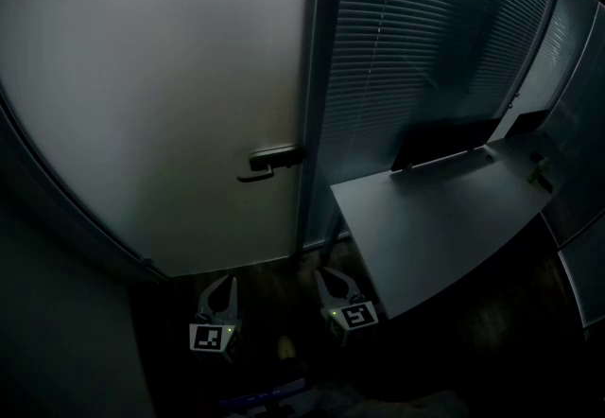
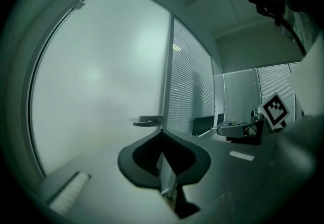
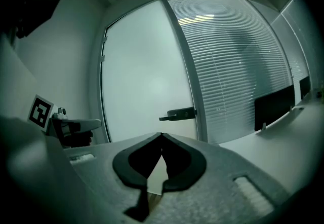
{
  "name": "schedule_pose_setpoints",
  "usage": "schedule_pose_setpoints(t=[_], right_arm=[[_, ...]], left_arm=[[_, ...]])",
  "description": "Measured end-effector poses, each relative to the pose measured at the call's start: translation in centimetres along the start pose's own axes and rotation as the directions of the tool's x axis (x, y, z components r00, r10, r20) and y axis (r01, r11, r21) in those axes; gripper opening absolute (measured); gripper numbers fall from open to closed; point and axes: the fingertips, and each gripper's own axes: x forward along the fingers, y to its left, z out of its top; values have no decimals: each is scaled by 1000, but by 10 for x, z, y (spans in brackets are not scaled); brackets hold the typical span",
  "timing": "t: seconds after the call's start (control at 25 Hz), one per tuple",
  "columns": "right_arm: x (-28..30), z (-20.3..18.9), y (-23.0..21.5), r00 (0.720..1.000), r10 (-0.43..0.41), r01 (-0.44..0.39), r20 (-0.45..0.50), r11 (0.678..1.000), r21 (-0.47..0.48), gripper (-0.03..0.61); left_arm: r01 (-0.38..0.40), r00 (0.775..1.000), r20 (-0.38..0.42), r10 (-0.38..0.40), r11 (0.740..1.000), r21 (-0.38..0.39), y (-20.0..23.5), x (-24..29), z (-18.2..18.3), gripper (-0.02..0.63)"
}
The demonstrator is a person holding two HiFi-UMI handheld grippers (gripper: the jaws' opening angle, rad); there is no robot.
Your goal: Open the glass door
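Glass door (image 1: 161, 95) fills the upper left of my head view. It is a frosted pane sitting shut against a dark frame post (image 1: 317, 76). Its lever handle (image 1: 271, 160) is on the right edge of the pane, beside the post, and lies level.

Right of the post I see a glazed partition with horizontal blinds (image 1: 425, 28). Below that a pale desk (image 1: 444, 217) juts toward me, with a dark monitor (image 1: 444, 140) at its far edge.

Both grippers sit low in the head view, side by side over the dark floor (image 1: 274, 279), pointing toward the door and well apart from it. The left gripper (image 1: 225, 284) is below the pane with its marker cube (image 1: 212, 338) nearest me. The right gripper (image 1: 329, 276) is below the post, just beside the near corner of the desk, and its own cube (image 1: 358, 315) overlaps the desk edge in that view.

From the left gripper view, I read its fingers as pressed together at the tips with nothing between them. The handle shows just above the tips but far off, with no contact. The right gripper view gives me the same reading: fingers meet at the tips, nothing pinched. There the handle appears above and slightly right of the tips, clear of them. Each gripper view also catches the other gripper at its edge.
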Motion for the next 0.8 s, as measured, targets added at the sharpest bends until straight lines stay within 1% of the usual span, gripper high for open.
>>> schedule_pose_setpoints(t=[0.2, 0.4, 0.64, 0.8], right_arm=[[26, -3, -7, 1000, -22, 22, 1, 1000, 5, 2], [47, -10, -20, 999, -40, 40, -15, 999, 10, 2], [58, -8, -34, 999, -48, 48, -19, 999, 20, 2], [75, 8, -52, 999, -37, 37, -18, 999, 25, 2]], left_arm=[[24, 1000, -3, -24, 1000, -3, 19, 28, -11, 5], [44, 999, -16, -44, 999, -11, 28, 56, -19, 5], [48, 999, -18, -48, 999, 2, 31, 75, -12, 5], [36, 999, -21, -36, 999, 14, 33, 98, 3, 5]])
